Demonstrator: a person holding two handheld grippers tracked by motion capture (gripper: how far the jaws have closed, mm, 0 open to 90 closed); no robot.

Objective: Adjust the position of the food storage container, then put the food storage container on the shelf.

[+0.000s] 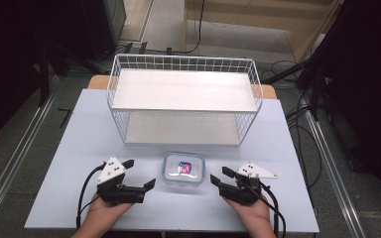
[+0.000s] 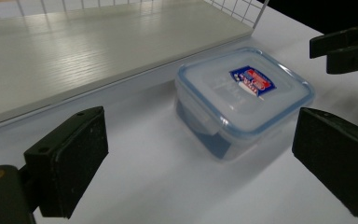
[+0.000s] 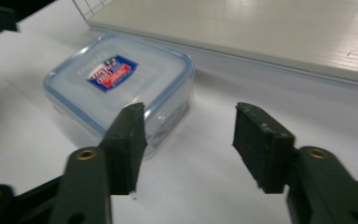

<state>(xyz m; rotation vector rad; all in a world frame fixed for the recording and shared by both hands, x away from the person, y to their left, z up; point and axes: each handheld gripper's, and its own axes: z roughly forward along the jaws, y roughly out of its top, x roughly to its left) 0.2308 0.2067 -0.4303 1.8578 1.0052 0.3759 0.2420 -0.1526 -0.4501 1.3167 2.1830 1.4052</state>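
Clear plastic with a blue-rimmed lid and a red-and-blue label, the food box [image 1: 183,169] sits on the white table [image 1: 69,163] just in front of the wire rack [image 1: 183,99], between your two grippers. Your left gripper [image 1: 142,173] stands near its left side, jaws spread wide and empty. Your right gripper [image 1: 220,175] waits near its right side, jaws partly apart with nothing between them, not touching the box.

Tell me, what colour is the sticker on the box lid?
Red and blue, on the clear box; the left gripper view shows it best.
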